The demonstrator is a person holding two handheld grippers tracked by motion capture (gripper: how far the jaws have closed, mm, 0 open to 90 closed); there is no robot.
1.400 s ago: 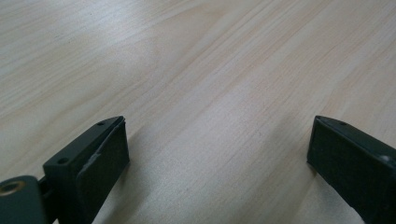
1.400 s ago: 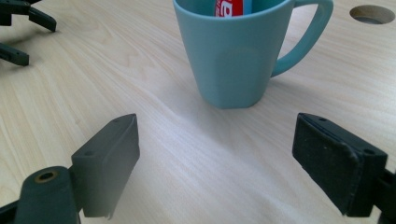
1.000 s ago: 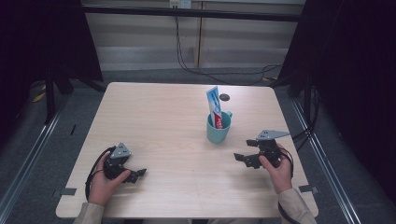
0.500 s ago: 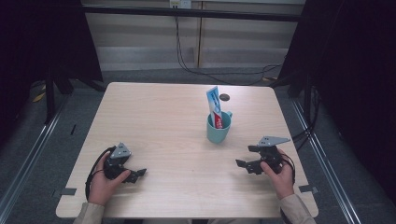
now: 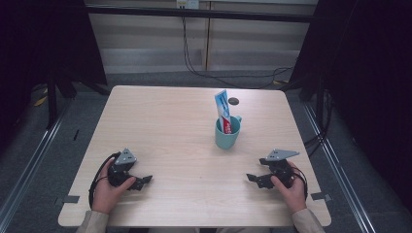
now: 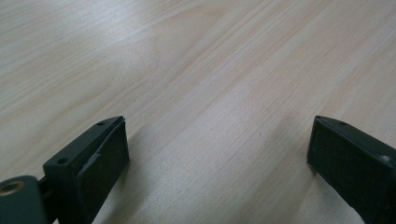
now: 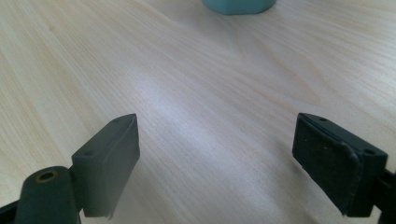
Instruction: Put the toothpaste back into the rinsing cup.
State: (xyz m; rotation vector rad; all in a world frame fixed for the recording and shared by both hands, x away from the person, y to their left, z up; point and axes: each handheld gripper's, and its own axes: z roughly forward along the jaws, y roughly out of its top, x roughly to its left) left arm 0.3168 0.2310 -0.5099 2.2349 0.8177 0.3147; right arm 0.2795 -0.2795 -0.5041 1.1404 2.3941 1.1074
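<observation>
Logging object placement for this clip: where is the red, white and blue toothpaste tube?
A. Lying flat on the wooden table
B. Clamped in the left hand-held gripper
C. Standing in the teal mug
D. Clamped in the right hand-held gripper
C: the red, white and blue toothpaste tube stands upright inside the teal mug, while the left hand-held gripper and the right hand-held gripper rest open and empty on the table.

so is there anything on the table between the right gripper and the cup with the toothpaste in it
Nothing visible. In the high view, bare wood lies between the right gripper and the teal cup holding the toothpaste tube. The right gripper view shows its open jaws with clear table up to the cup's base.
</observation>
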